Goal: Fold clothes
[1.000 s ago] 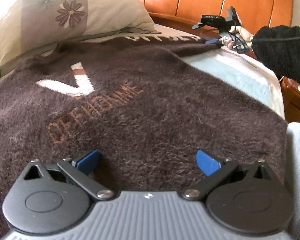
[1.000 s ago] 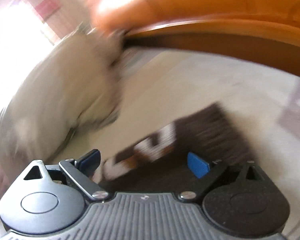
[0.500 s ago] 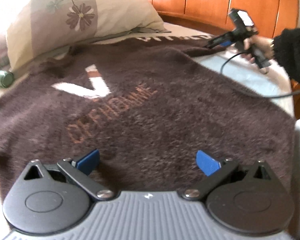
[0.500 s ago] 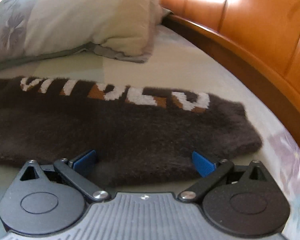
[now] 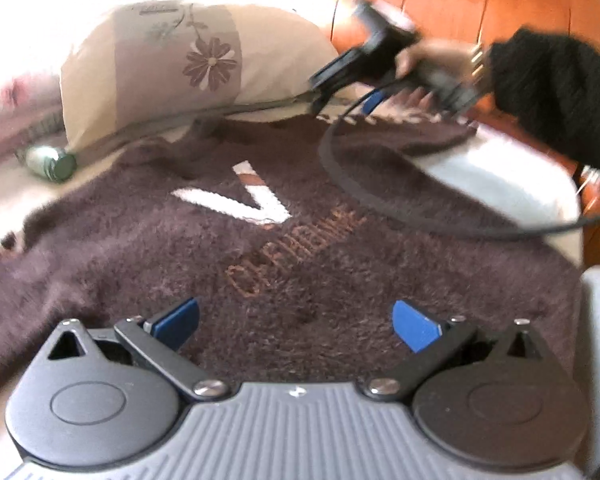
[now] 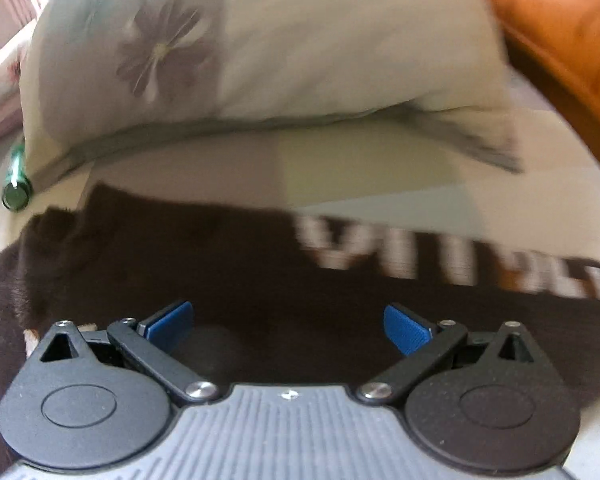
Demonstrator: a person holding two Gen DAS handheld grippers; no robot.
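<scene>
One brown fuzzy sweater (image 5: 300, 248) lies spread flat on the bed (image 5: 500, 168), sleeve (image 6: 420, 280) toward the headboard edge. Both grippers, left (image 5: 296, 320) and right (image 6: 286, 322), hover spread wide, empty. Fabric judged thick, soft, limp: pinch at sleeve cuff or hem.

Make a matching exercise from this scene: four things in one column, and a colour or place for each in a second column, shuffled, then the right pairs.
Things:
1. sweater
2. pillow
3. green bottle
4. headboard

Descriptions:
A. lies at the pillow's lower left corner
B. orange-brown wood at the far end of the bed
C. dark brown and fuzzy, spread flat, with a white V
D. beige with a purple flower print

Pairs: 1-C, 2-D, 3-A, 4-B
</scene>
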